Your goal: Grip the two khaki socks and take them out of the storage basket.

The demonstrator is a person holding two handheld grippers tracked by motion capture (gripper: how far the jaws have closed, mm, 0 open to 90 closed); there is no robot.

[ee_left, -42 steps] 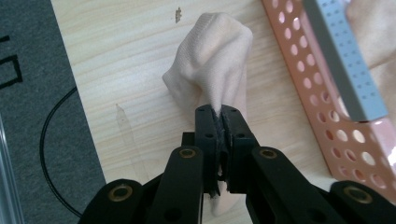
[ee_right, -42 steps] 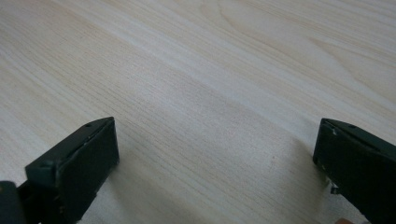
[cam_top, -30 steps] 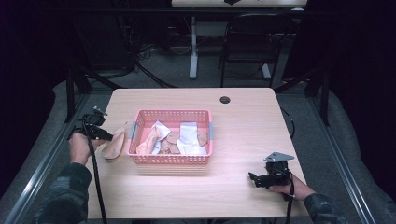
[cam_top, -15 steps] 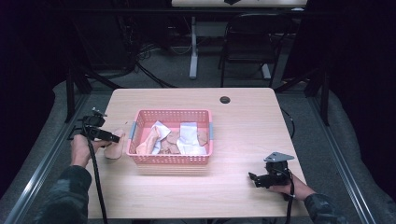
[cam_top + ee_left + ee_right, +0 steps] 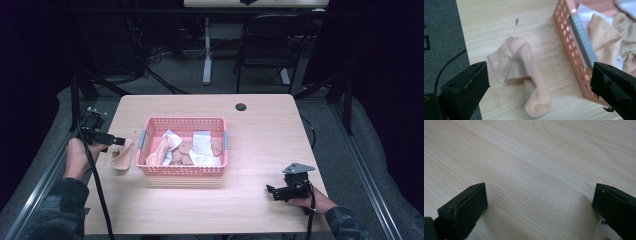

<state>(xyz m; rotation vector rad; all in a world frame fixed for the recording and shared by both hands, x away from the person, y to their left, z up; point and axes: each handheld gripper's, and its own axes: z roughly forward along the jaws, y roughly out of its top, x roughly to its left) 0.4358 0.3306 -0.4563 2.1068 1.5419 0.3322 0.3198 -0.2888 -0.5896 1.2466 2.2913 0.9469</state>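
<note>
A peach sock (image 5: pixel 521 72) lies crumpled on the wooden table just left of the pink basket (image 5: pixel 571 50). My left gripper (image 5: pixel 539 75) hovers above it. Its jaws have just been opening and now stand wide, with the sock lying loose below them. From above, the left gripper (image 5: pixel 116 140) sits over the sock (image 5: pixel 121 156) beside the basket (image 5: pixel 182 120), which holds several peach, brown and white socks. My right gripper (image 5: pixel 272 191) rests low at the front right, open over bare wood (image 5: pixel 539 195).
The basket's grey handle (image 5: pixel 582 40) faces the sock. The table edge (image 5: pixel 464 50) runs close on the sock's other side, with dark floor beyond. A round cable hole (image 5: pixel 241 107) marks the far side. A black chair (image 5: pixel 267 45) stands behind the table.
The left gripper's jaws have opened and let go of the sock, which now lies on the table. That hand has lifted a little. The right hand has stayed put.
</note>
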